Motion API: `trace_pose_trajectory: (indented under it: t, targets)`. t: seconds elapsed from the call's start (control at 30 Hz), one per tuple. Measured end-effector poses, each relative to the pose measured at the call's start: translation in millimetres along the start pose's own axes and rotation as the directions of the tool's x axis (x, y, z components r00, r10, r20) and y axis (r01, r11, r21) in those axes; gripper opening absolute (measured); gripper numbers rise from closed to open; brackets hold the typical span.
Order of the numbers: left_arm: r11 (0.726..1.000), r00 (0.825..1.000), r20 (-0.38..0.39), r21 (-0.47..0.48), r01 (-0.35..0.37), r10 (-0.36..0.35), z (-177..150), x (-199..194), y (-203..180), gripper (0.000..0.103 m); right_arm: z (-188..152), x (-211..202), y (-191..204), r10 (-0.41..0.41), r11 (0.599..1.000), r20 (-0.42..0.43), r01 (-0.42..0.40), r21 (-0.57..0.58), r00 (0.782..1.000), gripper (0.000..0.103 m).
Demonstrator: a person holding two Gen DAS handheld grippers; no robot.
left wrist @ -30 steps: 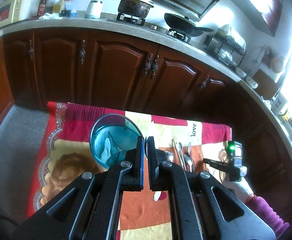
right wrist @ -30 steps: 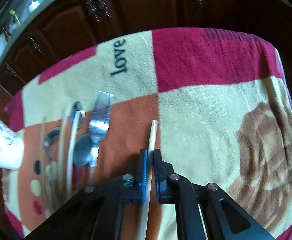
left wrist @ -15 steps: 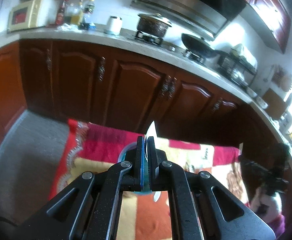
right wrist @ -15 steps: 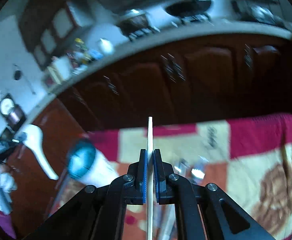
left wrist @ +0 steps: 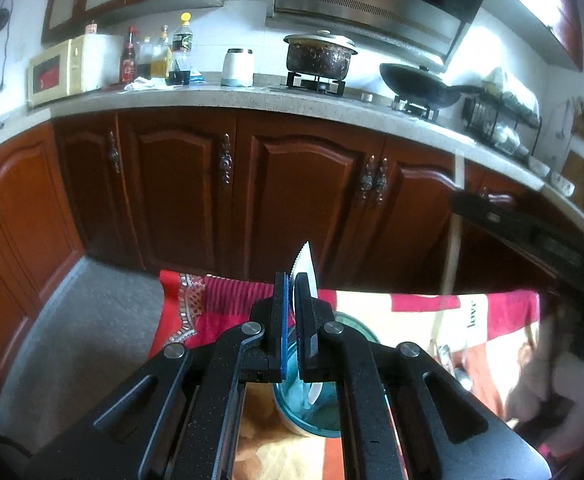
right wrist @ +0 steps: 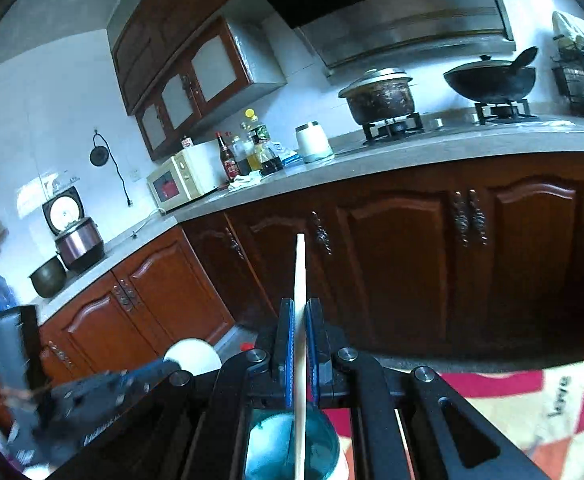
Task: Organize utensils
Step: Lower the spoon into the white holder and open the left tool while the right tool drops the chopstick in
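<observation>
My left gripper [left wrist: 291, 280] is shut on a white plastic utensil [left wrist: 309, 264] whose toothed tip sticks up past the fingers. Right below it stands a cup [left wrist: 316, 412], teal inside and white outside, on the red, cream and orange blanket [left wrist: 392, 312]. My right gripper [right wrist: 300, 304] is shut on a pale chopstick [right wrist: 299, 272] that stands upright, its lower part over the cup [right wrist: 320, 452]. In the left wrist view that chopstick [left wrist: 453, 236] hangs to the right. Metal utensils [left wrist: 446, 354] lie blurred on the blanket, right of the cup.
Dark wooden cabinet doors [left wrist: 300, 200] run behind the blanket under a grey counter [left wrist: 212, 100] with a pot [left wrist: 318, 56], a wok, bottles and a microwave [left wrist: 64, 70]. Grey floor [left wrist: 80, 320] lies left of the blanket. A gloved hand [left wrist: 552, 388] is at the right.
The right gripper has lifted the chopstick off the blanket and swung it up over the cup. The left gripper has tilted upward with the white utensil in it.
</observation>
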State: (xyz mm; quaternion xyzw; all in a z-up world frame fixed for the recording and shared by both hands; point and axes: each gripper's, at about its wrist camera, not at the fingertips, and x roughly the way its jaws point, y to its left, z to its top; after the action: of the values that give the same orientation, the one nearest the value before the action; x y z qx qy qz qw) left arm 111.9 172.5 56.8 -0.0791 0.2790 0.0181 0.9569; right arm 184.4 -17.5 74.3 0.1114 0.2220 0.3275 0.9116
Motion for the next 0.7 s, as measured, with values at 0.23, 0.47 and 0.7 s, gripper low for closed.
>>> trace_pose_trajectory:
  t: [0.23, 0.47, 0.7]
  targets:
    - [0.997, 0.999, 0.03, 0.068, -0.032, 0.03, -15.6, 16.4, -9.2, 0.002, -22.2, 53.0, -10.7, -0.005, 1.0, 0.018, 0.005, 0.026, 1.0, 0.005]
    - [0.996, 1.0, -0.004, 0.086, -0.031, 0.031, -31.0, 34.9, -10.8, 0.002, -49.4, 63.5, -16.1, -0.007, 1.0, -0.042, 0.006, -0.007, 0.999, 0.005]
    - [0.997, 0.996, -0.079, 0.057, -0.045, 0.049, -48.0, 47.4, -7.3, 0.002, -72.9, 70.7, -24.7, 0.0, 1.0, -0.174, 0.0, -0.004, 0.985, 0.005]
